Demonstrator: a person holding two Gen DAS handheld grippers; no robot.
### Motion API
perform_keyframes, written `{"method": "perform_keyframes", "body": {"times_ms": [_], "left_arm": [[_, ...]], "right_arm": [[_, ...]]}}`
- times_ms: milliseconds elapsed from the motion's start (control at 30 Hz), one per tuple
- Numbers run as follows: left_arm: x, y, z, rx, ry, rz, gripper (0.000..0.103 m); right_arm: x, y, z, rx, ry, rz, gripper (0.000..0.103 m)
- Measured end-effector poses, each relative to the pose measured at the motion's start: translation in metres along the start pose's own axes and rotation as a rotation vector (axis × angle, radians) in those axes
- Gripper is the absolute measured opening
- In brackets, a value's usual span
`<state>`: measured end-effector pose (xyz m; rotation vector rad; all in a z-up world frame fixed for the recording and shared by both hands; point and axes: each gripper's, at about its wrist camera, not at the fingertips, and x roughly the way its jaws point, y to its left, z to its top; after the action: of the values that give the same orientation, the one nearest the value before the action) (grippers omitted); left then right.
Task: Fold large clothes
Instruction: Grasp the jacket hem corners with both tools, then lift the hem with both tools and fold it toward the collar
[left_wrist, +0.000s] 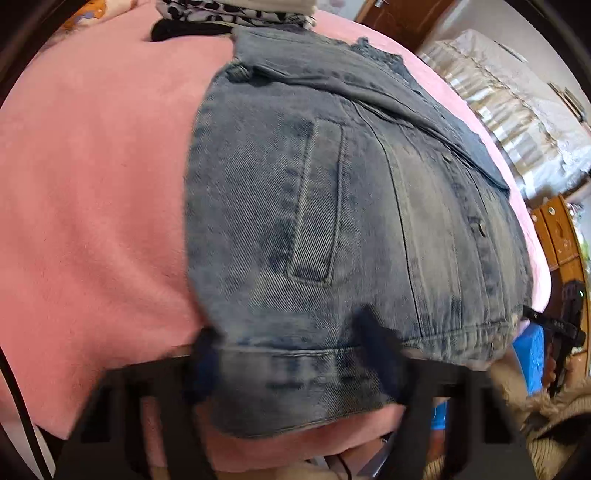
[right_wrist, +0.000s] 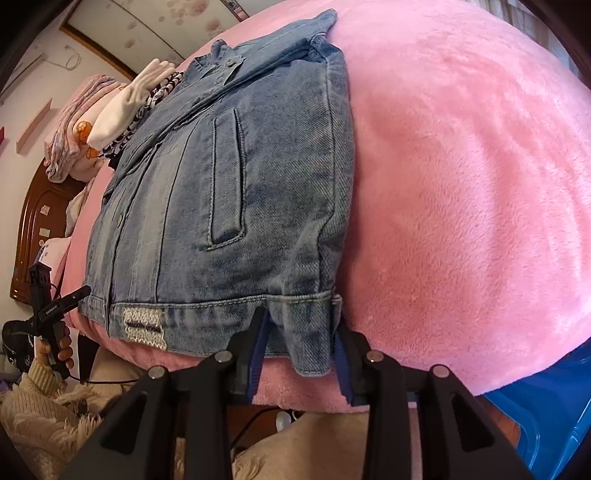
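Note:
A folded blue denim jacket (left_wrist: 332, 206) (right_wrist: 229, 192) lies on a pink fleece blanket (left_wrist: 92, 206) (right_wrist: 461, 184), with its hem toward me at the bed's near edge. My left gripper (left_wrist: 290, 356) is blurred. Its jaws bracket the hem at the jacket's left corner, and bunched denim fills the gap between them. My right gripper (right_wrist: 300, 343) holds the hem's right corner, whose fabric hangs down between the blue pads (right_wrist: 258, 343). The right wrist view shows the left gripper (right_wrist: 75, 295) from the side at the other hem corner. The left wrist view shows the right gripper (left_wrist: 533, 315).
A pile of folded clothes (right_wrist: 122, 103) sits beyond the jacket's collar, near a wooden headboard (right_wrist: 33, 240). A blue plastic bin (right_wrist: 535, 413) stands below the bed edge on the right. A wooden cabinet (left_wrist: 557, 229) and lace-covered furniture (left_wrist: 517, 110) lie beyond. A cream knitted sleeve (right_wrist: 37, 406) is close.

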<state>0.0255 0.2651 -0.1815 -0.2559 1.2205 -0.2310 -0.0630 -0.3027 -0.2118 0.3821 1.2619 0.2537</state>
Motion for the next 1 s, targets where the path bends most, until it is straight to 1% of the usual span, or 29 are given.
{"method": "perform_keyframes", "body": {"times_ms": [33, 67, 100, 133, 200, 267, 333, 400, 533, 667, 733, 833, 933, 1000], "left_arm": [[-0.003, 0.001, 0.002, -0.026, 0.001, -0.011, 0.027], [-0.007, 0.002, 0.004, -0.046, -0.003, 0.001, 0.018], [-0.010, 0.002, 0.004, -0.061, -0.001, 0.006, 0.014], [-0.014, 0.001, 0.005, -0.067, -0.003, 0.013, 0.012], [-0.023, -0.007, 0.004, -0.058, -0.015, 0.042, 0.011], [-0.032, -0.014, 0.002, -0.047, -0.027, 0.062, 0.011], [-0.041, -0.021, 0.000, -0.042, -0.024, 0.052, 0.011], [-0.049, -0.027, -0.001, -0.036, -0.028, 0.047, 0.011], [-0.070, -0.034, -0.002, -0.056, -0.036, 0.011, 0.011], [-0.094, -0.049, -0.002, -0.043, -0.048, -0.019, 0.011], [-0.106, -0.056, 0.000, -0.047, -0.048, -0.047, 0.011], [-0.117, -0.056, 0.010, -0.081, -0.041, -0.073, 0.011], [-0.120, -0.041, 0.031, -0.179, -0.028, -0.114, 0.011], [-0.124, -0.032, 0.045, -0.231, -0.035, -0.131, 0.011]], "right_arm": [[-0.001, 0.001, 0.000, -0.003, 0.001, -0.009, 0.032], [-0.003, 0.004, 0.001, -0.007, -0.002, -0.023, 0.026], [-0.005, 0.008, 0.001, -0.017, -0.005, -0.039, 0.022], [-0.008, 0.012, 0.002, -0.029, -0.010, -0.058, 0.021], [-0.014, 0.021, 0.004, -0.048, -0.026, -0.093, 0.018], [-0.024, 0.025, 0.007, -0.048, -0.050, -0.105, 0.016], [-0.037, 0.029, 0.009, -0.049, -0.073, -0.100, 0.014], [-0.048, 0.034, 0.009, -0.069, -0.077, -0.102, 0.012], [-0.072, 0.042, 0.007, -0.104, -0.111, -0.071, 0.010], [-0.105, 0.049, 0.009, -0.113, -0.181, -0.042, 0.009], [-0.119, 0.054, 0.015, -0.114, -0.211, -0.027, 0.008], [-0.140, 0.054, 0.026, -0.100, -0.258, 0.015, 0.007], [-0.156, 0.050, 0.047, -0.057, -0.299, 0.079, 0.007], [-0.166, 0.048, 0.068, -0.020, -0.334, 0.116, 0.007]]}}
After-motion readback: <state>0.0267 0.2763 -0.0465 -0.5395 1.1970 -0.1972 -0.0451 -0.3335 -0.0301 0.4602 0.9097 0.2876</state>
